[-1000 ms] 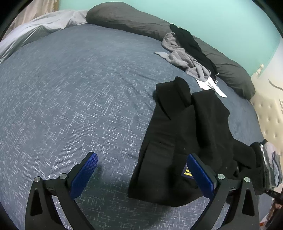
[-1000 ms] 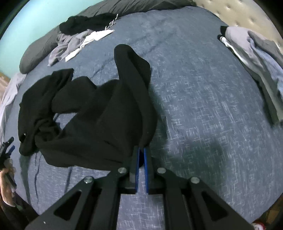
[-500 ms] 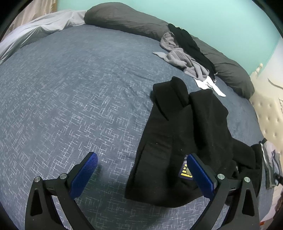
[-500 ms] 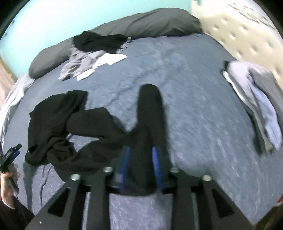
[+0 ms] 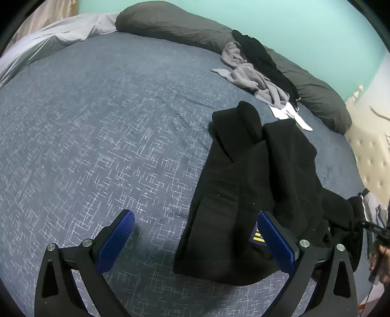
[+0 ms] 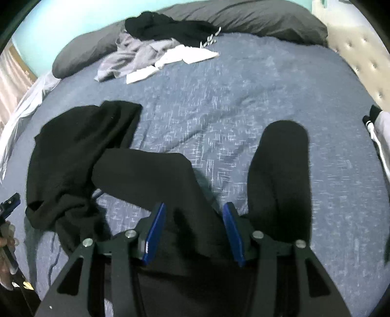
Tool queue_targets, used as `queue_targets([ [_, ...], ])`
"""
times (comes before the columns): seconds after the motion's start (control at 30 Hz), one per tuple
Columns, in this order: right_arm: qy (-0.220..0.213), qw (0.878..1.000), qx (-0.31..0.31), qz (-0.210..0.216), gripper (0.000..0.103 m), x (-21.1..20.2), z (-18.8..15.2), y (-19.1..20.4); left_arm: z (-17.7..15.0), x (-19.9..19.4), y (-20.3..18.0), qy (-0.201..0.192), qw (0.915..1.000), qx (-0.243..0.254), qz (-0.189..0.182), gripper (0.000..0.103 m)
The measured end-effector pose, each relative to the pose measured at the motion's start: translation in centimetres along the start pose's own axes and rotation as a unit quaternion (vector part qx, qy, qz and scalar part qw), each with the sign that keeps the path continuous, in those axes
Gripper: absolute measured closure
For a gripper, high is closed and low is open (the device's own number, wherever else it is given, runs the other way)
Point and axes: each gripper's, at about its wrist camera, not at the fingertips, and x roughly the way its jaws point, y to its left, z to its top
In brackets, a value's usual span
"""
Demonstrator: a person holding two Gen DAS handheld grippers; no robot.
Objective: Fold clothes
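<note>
1. A bed (image 5: 102,126) with a blue-grey patterned cover fills both views, against a mint wall (image 5: 304,26); a long grey pillow (image 5: 170,23) runs along its far edge and a tufted headboard (image 6: 360,48) stands at one side.
2. A black garment (image 5: 251,192) lies spread near the bed's near edge, partly folded, one sleeve (image 6: 282,175) stretched out on the cover.
3. The left gripper (image 5: 195,241) hovers wide open with nothing in it, one pad over bare cover, the other over the garment's hem.
4. The right gripper (image 6: 193,230) has just been opening; its jaws stand half apart above black cloth, not pressing on it.
5. A loose heap of grey, black and white clothes (image 6: 156,46) lies by the pillow.
6. More clothes (image 6: 380,136) sit at the bed's edge nearest the headboard.
</note>
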Motion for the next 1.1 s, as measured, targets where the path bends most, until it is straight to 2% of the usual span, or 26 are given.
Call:
queue_targets([
  [0.13, 0.022, 1.0, -0.011, -0.001, 0.053, 2.1, 0.3, 0.1, 0.1, 0.2, 0.1, 0.001, 1.0, -0.002, 0.002, 0.0],
  [0.17, 0.025, 1.0, -0.014, -0.001, 0.058, 2.4, 0.3, 0.2, 0.1, 0.2, 0.1, 0.002, 1.0, -0.001, 0.002, 0.0],
  [0.2, 0.027, 1.0, -0.016, -0.001, 0.067, 2.7, 0.3, 0.3, 0.1, 0.3, 0.0, 0.002, 1.0, 0.0, 0.002, 0.0],
  [0.23, 0.027, 0.999, -0.019, -0.001, 0.07, 2.9, 0.2, 0.3, 0.1, 0.4, -0.1, 0.003, 1.0, 0.001, 0.003, 0.0],
  [0.3, 0.019, 0.999, -0.026, 0.0, 0.09, 2.9, 0.2, 0.5, 0.1, 0.5, -0.3, 0.004, 1.0, 0.003, 0.002, 0.0],
  [0.37, 0.011, 0.999, -0.03, -0.003, 0.094, 2.6, 0.4, 0.7, 0.0, 0.6, -0.5, 0.004, 1.0, 0.005, 0.003, 0.0],
  [0.5, -0.041, 0.998, -0.039, -0.009, 0.095, -0.4, 2.0, 1.1, -0.1, 0.7, -0.6, 0.006, 0.9999, 0.008, 0.004, 0.0],
  [0.73, -0.132, 0.988, -0.057, -0.051, 0.096, -7.2, 7.0, 1.2, -0.3, 0.8, -0.7, 0.006, 0.9999, 0.01, 0.005, 0.0],
  [1.1, -0.199, 0.971, -0.016, -0.131, 0.096, -13.9, 15.3, -2.4, -0.2, 0.9, -0.7, 0.006, 0.9999, 0.011, 0.009, 0.0],
])
